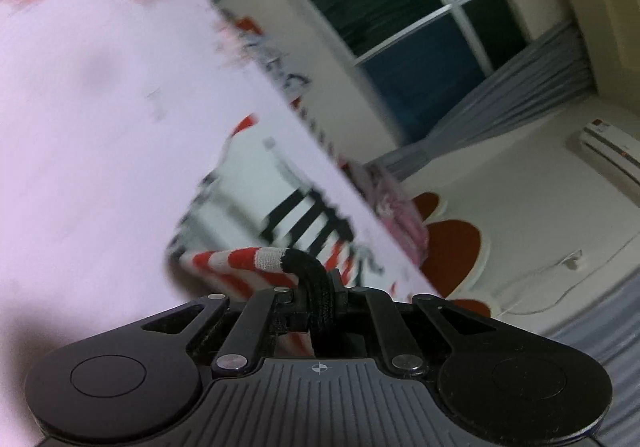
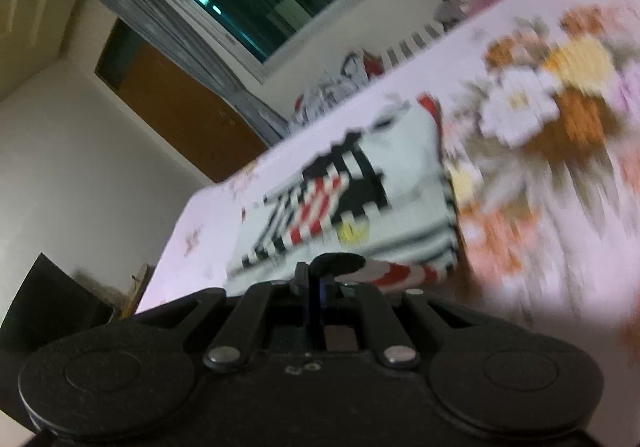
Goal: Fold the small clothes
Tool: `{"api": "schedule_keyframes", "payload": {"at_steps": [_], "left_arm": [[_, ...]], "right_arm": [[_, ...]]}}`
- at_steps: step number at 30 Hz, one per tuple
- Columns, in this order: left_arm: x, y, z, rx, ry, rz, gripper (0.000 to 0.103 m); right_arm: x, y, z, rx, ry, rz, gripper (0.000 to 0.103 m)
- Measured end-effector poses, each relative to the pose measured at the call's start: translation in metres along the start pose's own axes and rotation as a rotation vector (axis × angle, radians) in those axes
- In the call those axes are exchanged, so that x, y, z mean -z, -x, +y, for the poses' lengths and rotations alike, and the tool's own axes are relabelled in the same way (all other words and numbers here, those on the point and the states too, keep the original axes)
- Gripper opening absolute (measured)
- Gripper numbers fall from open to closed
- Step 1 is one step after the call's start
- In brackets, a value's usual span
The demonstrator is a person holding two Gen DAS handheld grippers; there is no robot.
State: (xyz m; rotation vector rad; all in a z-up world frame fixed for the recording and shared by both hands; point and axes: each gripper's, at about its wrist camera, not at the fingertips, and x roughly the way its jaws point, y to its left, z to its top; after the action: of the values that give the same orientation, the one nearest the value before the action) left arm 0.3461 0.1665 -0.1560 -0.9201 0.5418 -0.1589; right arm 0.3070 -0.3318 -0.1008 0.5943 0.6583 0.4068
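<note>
Left gripper (image 1: 316, 287) and right gripper (image 2: 320, 279) each clamped on the striped garment's (image 2: 360, 183) black-trimmed hem above the floral bedsheet (image 2: 560, 127).

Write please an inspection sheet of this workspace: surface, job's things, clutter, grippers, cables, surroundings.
Surface: pink sheet with flower print, blurred.
Job's things: white garment with black and red stripes, lying on the sheet, its near edge lifted.
Clutter: pink cloth pile at the far edge.
Grippers: left gripper shut on the garment's black and red-striped edge; right gripper shut on the same garment's edge.
Cables: white cable on the wall.
Surroundings: dark window, grey curtains, air conditioner.
</note>
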Motion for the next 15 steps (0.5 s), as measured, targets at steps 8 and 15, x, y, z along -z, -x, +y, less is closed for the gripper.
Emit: {"api": "schedule_keyframes", "payload": {"at_steps": [8, 15], "left_arm": [[-0.072, -0.085, -0.043, 0.002, -0.051, -0.001, 0.006], [-0.103, -0.139, -0.033, -0.045, -0.059, 0.052, 0.006]], "right_arm": [[-0.085, -0.056, -0.004, 0.076, -0.063, -0.042, 0.005], [-0.124, -0.111, -0.015, 0.105, -0.061, -0.017, 0.005]]}}
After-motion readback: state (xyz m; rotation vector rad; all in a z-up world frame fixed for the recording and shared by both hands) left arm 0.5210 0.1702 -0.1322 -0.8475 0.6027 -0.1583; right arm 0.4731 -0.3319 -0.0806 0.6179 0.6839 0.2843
